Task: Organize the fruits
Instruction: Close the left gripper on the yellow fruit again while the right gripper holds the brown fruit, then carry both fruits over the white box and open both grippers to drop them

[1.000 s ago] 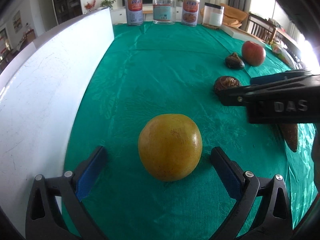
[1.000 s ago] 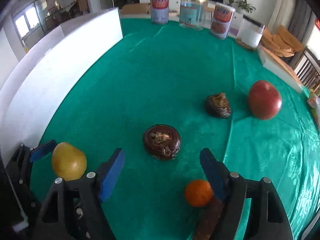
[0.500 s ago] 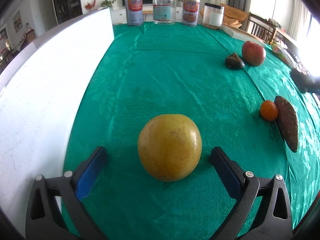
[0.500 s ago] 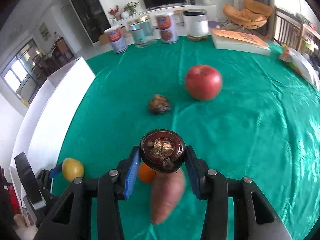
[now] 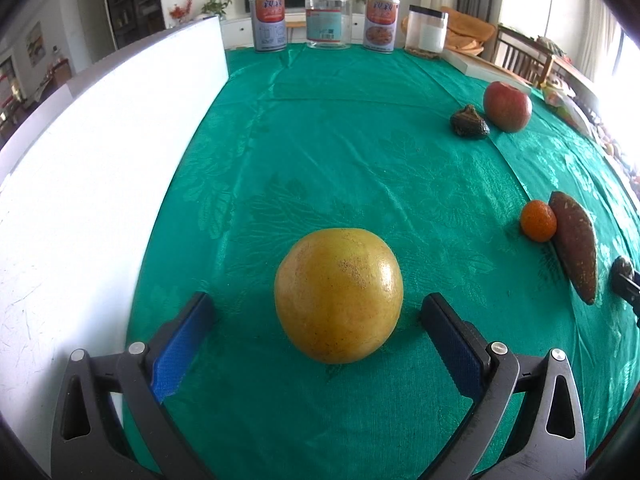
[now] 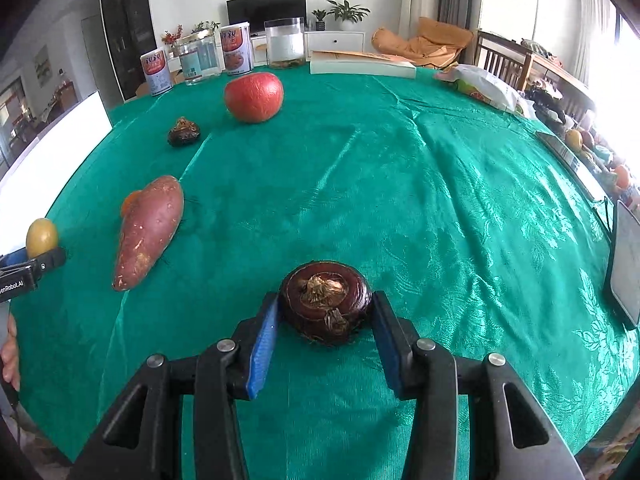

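Note:
A large yellow citrus fruit [image 5: 338, 294] rests on the green cloth between the wide-apart blue pads of my open left gripper [image 5: 316, 304], touching neither pad. In the right wrist view a dark brown water chestnut [image 6: 324, 292] sits on the cloth between the pads of my right gripper [image 6: 325, 300]. Its jaws are opening, with a thin gap on each side. To the left lie a sweet potato [image 6: 148, 232], a tangerine [image 6: 130, 202] half hidden behind it, a second chestnut [image 6: 183, 132] and a red apple [image 6: 254, 97].
A white board [image 5: 100, 180] walls the cloth's left side. Cans and jars [image 5: 268, 24] line the far edge, with a book [image 6: 360, 66] and a plastic bag [image 6: 484, 88] nearby. A flat grey device [image 6: 628, 268] lies at the right edge.
My right gripper shut on the chestnut, carried it rightward past the sweet potato and set it on the cloth, where its jaws have parted slightly. The left gripper and yellow fruit stayed still.

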